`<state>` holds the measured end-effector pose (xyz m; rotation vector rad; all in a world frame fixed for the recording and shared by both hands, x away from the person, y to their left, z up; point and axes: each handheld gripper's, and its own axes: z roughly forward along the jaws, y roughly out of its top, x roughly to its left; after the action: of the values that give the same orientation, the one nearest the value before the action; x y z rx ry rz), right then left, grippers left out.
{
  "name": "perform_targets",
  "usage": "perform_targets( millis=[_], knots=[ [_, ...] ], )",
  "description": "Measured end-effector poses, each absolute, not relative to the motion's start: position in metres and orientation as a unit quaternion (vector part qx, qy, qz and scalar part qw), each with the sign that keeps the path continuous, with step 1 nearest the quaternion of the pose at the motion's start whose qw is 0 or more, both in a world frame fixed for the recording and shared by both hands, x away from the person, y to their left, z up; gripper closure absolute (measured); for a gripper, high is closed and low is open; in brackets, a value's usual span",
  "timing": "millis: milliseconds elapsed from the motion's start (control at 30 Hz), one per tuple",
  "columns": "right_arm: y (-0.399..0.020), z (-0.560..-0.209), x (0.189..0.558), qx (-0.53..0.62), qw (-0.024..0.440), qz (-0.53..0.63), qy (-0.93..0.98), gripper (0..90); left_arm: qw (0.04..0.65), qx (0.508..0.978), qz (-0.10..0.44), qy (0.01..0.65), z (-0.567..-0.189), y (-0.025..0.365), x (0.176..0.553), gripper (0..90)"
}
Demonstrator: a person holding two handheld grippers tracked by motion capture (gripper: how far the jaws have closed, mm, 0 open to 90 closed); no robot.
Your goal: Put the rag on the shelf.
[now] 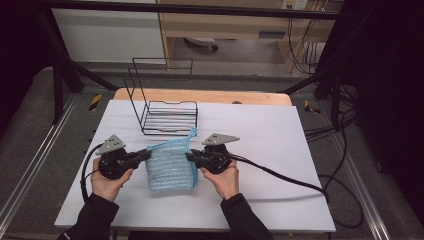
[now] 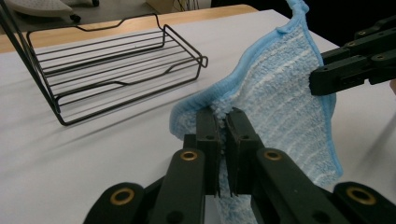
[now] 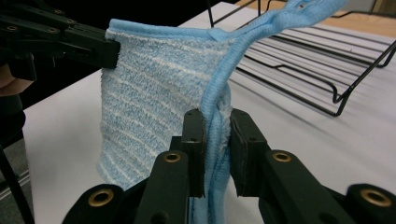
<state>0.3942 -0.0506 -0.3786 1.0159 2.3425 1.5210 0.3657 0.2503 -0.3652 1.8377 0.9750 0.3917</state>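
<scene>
- A white table (image 1: 280,150) takes up most of the high view, with a strip of bare wood along its far edge.
- A black wire rack (image 1: 167,116) stands on the far left part of the table, its tall wire back rising behind a low tray of bars.
- A blue striped cloth (image 1: 170,167) hangs between the two grippers, near the front middle of the table and just in front of the rack. Its top edge is stretched between them and its lower part droops to the table.
- The left gripper (image 2: 223,140) is clamped tight on the cloth's left edge, with the terry pinched between its jaws.
- The right gripper (image 3: 217,140) grips the cloth's right hemmed edge, jaws narrow around the folded blue trim.
- A small hanging loop (image 1: 193,132) sticks up from the cloth's top right corner.
</scene>
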Motion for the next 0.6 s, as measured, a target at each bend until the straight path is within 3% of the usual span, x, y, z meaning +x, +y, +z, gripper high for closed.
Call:
perform_targets(
  millis=[600],
  knots=[
    [-0.048, -0.339, 0.391, 0.313, 0.144, 0.548, 0.762, 78.2, 0.529, 0.727, 0.2, 0.388, -0.331, 0.254, 0.368, 85.0]
  ],
)
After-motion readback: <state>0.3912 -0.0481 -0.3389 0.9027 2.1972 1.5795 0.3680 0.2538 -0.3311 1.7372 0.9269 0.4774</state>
